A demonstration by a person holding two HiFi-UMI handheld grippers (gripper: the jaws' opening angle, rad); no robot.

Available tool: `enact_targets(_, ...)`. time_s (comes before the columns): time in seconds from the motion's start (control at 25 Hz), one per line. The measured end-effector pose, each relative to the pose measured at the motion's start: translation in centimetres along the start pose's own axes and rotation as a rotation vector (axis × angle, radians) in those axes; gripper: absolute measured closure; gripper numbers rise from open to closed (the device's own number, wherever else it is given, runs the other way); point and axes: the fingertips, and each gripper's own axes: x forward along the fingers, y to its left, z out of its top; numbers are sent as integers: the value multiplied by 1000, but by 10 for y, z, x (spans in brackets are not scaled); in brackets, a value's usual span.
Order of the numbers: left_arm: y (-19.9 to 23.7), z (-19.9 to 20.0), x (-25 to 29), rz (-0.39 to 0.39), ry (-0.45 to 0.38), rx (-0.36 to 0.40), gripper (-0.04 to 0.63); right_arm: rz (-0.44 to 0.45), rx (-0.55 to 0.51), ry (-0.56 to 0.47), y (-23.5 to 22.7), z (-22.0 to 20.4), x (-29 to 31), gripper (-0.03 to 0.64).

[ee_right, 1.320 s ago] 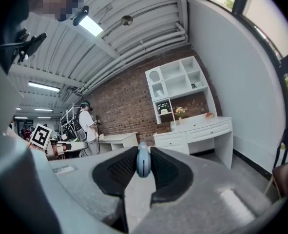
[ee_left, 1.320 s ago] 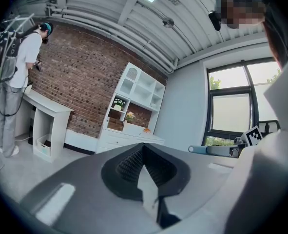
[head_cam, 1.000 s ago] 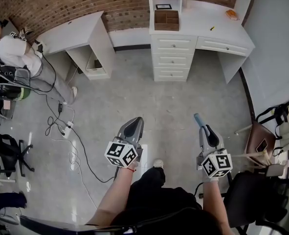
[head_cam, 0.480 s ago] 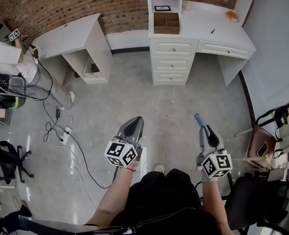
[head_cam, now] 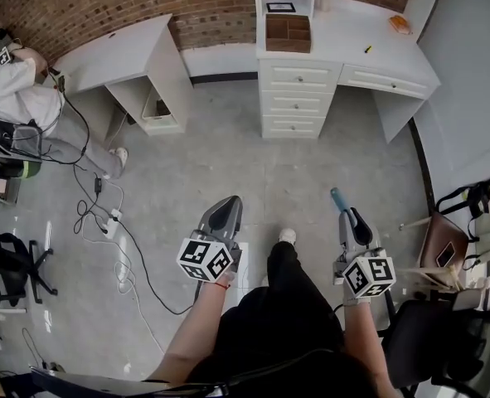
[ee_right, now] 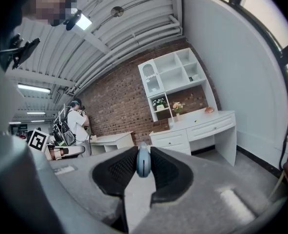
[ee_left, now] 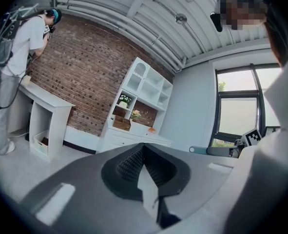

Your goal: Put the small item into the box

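Small item (ee_right: 143,163): light blue, smooth, thin, with a rounded edge. Just one. It's pinched in my right gripper (head_cam: 345,216), fingers closed onto it from both sides, and its blue end pokes out past the tips in the head view. One wooden box (head_cam: 288,33), open top and divided inside, stands on the white desk (head_cam: 344,36) against the brick wall, well apart from me. Two grippers. My left gripper (head_cam: 230,204) has its fingers pressed together with nothing between them.

Even bright indoor light, ceiling strip lamp (ee_right: 87,22) glaring above the right gripper (ee_right: 143,156), daylight window (ee_left: 236,106) right of the left gripper (ee_left: 143,149), soft shadows, heavy fisheye, black corners, near jaws blurred.
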Motion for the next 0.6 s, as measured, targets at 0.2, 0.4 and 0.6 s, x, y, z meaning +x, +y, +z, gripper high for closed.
enact_targets(0.2,9,6,10,10,-3,-4,592,17,4,9,0,5,22,538)
enact_targets(0.4,26,11,27,32,0,-4,592,30,15,14,-6,9,51,538)
enact_targets(0.6,41,22,51,53,-7,-2,592,45,20,10,-17,20,84,538)
